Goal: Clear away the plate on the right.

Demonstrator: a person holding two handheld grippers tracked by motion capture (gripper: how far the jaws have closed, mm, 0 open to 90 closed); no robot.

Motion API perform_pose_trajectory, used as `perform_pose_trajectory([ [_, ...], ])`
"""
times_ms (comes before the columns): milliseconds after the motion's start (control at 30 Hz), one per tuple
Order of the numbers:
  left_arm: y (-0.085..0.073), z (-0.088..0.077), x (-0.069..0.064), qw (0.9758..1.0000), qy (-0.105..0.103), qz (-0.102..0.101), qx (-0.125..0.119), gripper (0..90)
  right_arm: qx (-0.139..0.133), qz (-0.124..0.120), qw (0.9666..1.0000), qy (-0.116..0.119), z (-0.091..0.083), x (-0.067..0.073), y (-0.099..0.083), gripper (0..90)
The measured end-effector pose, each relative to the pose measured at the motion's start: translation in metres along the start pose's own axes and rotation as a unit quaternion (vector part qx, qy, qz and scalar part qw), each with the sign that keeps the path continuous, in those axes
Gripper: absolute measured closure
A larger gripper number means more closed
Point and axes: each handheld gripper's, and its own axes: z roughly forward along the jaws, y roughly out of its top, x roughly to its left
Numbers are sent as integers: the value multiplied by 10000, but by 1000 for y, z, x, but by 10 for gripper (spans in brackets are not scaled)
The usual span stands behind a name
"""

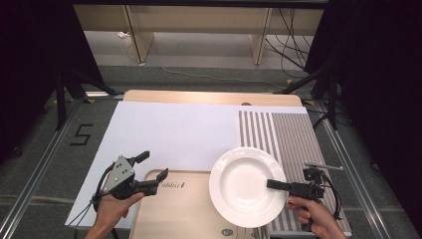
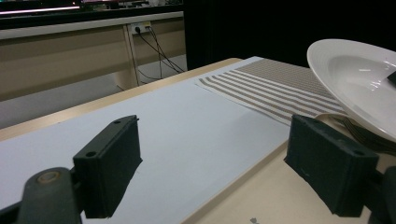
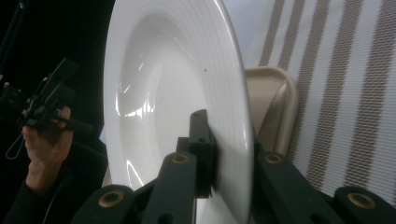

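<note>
Our right claw (image 1: 276, 185) pinches the rim of the white plate (image 1: 244, 191), one jaw inside the bare bowl, holding it above the tray (image 1: 174, 209) and striped mat (image 1: 286, 134). Left of the plate, our left claw (image 1: 152, 172) hangs wide open over the tray's edge, holding nothing.

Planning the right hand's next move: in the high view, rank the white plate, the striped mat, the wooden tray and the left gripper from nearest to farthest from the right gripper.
1. White plate: its rim is clamped in the right gripper.
2. Striped mat: directly beneath that hand.
3. Wooden tray: left of it, partly under the plate.
4. Left gripper: at the tray's far left, fingers open.
</note>
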Motion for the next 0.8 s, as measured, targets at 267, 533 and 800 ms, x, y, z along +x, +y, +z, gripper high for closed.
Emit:
perform_pose_trajectory([
  [267, 0, 0, 0, 10000, 2, -7, -18, 172, 351, -225, 9990, 149, 23, 15, -3, 834],
  [533, 1, -1, 2, 9998, -17, -163, -100, 168, 686, -108, 9974, 179, 39, 27, -7, 833],
  [800, 1, -1, 1, 9998, -18, -153, -103, 168, 999, -256, 9945, 195, 61, 38, -12, 832],
])
